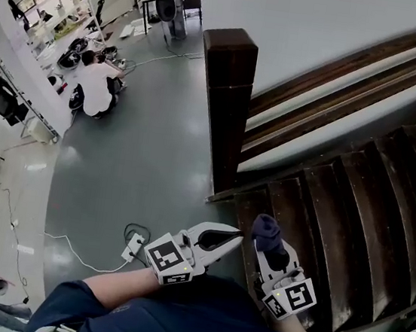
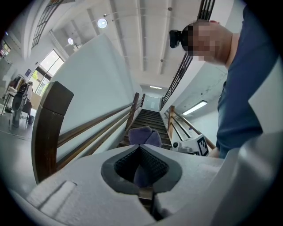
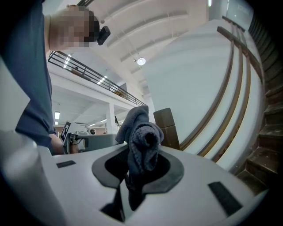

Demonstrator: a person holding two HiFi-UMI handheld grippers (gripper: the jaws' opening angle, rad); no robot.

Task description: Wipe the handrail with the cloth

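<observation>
A dark wooden newel post (image 1: pixel 227 103) stands at the foot of the stairs, and the handrail (image 1: pixel 358 63) climbs from it to the upper right. My right gripper (image 1: pixel 262 244) is shut on a bunched blue-grey cloth (image 1: pixel 266 231), held low over the bottom steps, well short of the post. In the right gripper view the cloth (image 3: pixel 142 141) sticks up between the jaws, with the post (image 3: pixel 167 128) and handrail (image 3: pixel 230 79) beyond. My left gripper (image 1: pixel 238 237) is just left of the cloth, shut with nothing in it. In the left gripper view its tips (image 2: pixel 140 146) meet below the cloth (image 2: pixel 143 134).
Dark stair treads (image 1: pixel 356 196) rise to the right. A white panel (image 1: pixel 340 27) fills the space under the rail. On the grey floor lie a power strip and cable (image 1: pixel 133 246). A person in white (image 1: pixel 96 92) sits on the floor farther off, near chairs (image 1: pixel 165 0).
</observation>
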